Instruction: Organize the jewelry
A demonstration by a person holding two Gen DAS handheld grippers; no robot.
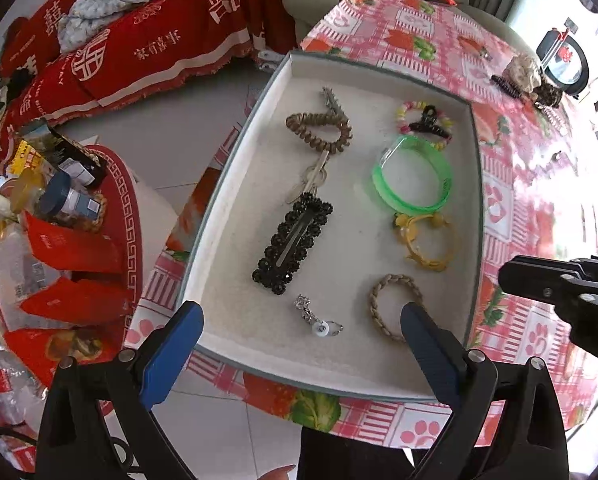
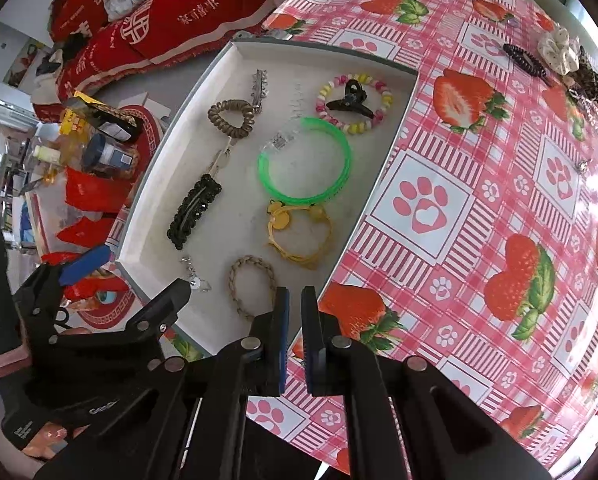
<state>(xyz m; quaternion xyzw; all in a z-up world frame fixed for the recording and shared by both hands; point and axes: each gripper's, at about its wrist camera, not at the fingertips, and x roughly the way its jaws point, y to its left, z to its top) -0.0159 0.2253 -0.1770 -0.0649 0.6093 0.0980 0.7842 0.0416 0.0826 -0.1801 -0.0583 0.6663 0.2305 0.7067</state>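
the left gripper (image 1: 301,334) hung spread wide over the tray's (image 1: 235,184) near edge; the right gripper (image 2: 295,312) was nearly closed and empty. the leftover pieces, a scrunchie (image 2: 557,50) and dark clip (image 2: 525,60), lay far off to the right, nearer the right gripper, while the tray held a braided band (image 2: 251,286), yellow ring (image 2: 301,236) and green bangle (image 2: 305,160)

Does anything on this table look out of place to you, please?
Yes: a few hair accessories, a dark hair clip, a cream scrunchie and a leopard-print scrunchie, lie loose at the table's far edge, outside the tray that holds the other pieces.
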